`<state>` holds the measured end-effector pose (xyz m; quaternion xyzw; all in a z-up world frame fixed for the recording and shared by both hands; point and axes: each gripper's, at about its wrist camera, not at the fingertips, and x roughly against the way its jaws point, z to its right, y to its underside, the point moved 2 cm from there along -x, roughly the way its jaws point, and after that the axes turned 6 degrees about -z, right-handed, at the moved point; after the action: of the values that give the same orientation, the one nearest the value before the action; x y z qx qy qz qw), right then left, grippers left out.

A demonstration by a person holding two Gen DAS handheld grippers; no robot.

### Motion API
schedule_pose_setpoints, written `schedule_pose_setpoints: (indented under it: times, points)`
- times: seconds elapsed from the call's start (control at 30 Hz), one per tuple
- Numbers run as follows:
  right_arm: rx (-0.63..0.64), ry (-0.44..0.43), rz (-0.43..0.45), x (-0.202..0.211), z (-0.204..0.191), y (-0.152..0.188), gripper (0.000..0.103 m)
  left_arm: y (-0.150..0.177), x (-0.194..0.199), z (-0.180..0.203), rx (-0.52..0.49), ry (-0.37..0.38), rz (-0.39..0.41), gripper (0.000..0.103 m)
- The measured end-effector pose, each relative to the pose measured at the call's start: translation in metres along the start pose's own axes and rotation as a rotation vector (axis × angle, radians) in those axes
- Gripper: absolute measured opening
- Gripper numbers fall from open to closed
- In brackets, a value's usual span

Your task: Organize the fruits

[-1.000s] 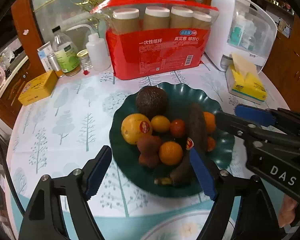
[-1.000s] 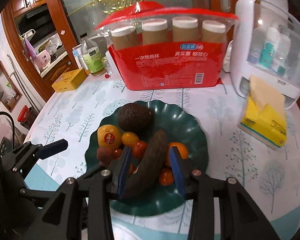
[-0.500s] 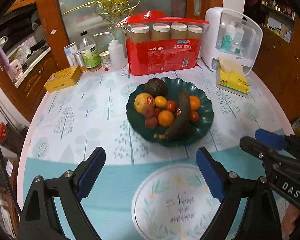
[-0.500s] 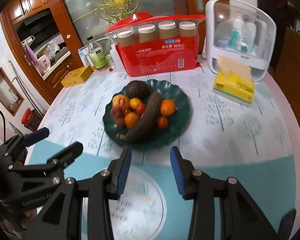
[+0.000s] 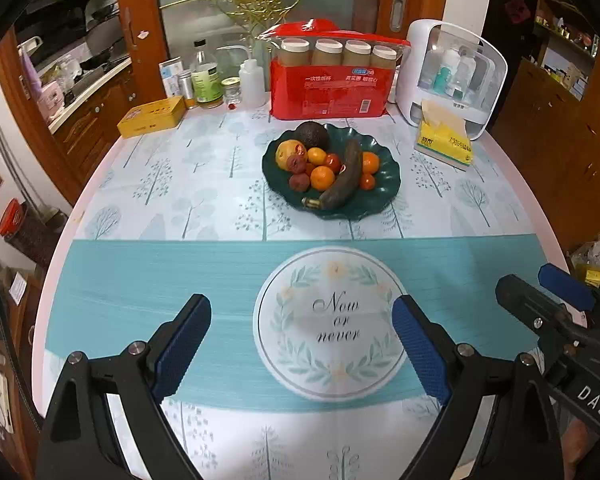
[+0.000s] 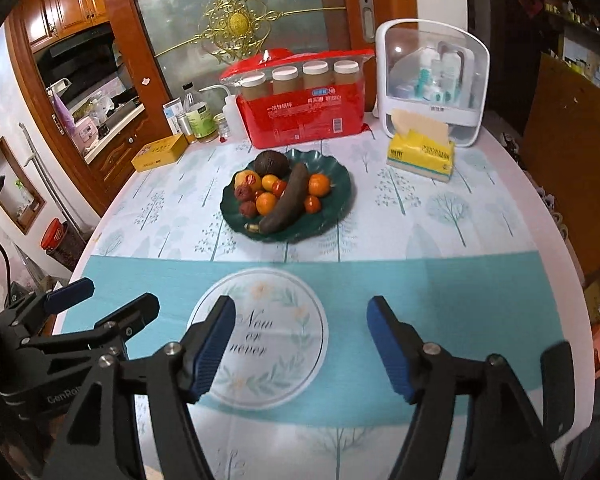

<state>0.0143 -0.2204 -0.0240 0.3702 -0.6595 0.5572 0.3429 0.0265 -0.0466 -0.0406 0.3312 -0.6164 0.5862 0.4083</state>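
Fruits (image 5: 330,168) sit piled on green plate (image 5: 388,196), mid counter (image 5: 160,200). Soft, round, prob roll; dark banana (image 5: 342,180) mushy, grip mid-body lightly. Left tool (image 5: 302,344) wide open, empty; right tool (image 6: 300,344) opening, nothing between, both well apart from plate.

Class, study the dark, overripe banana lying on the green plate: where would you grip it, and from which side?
Grip the banana at its thick middle, coming from above with the jaws across its width. It lies diagonally on the green plate, resting over smaller fruits, with oranges close on both sides, so a low side approach would likely knock them. Its stem end looks too thin to hold.
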Motion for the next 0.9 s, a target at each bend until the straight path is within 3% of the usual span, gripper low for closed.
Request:
schedule_pose_setpoints:
  times: [0.27, 0.9]
  points:
    - [0.009, -0.002, -0.031, 0.01, -0.007, 0.022, 0.069, 0.018, 0.023, 0.0, 0.016, -0.033, 0.02, 0.091]
    - [0.019, 0.01, 0.001, 0.024, -0.017, 0.028, 0.069, 0.028, 0.031, -0.012, 0.05, -0.041, 0.014, 0.091]
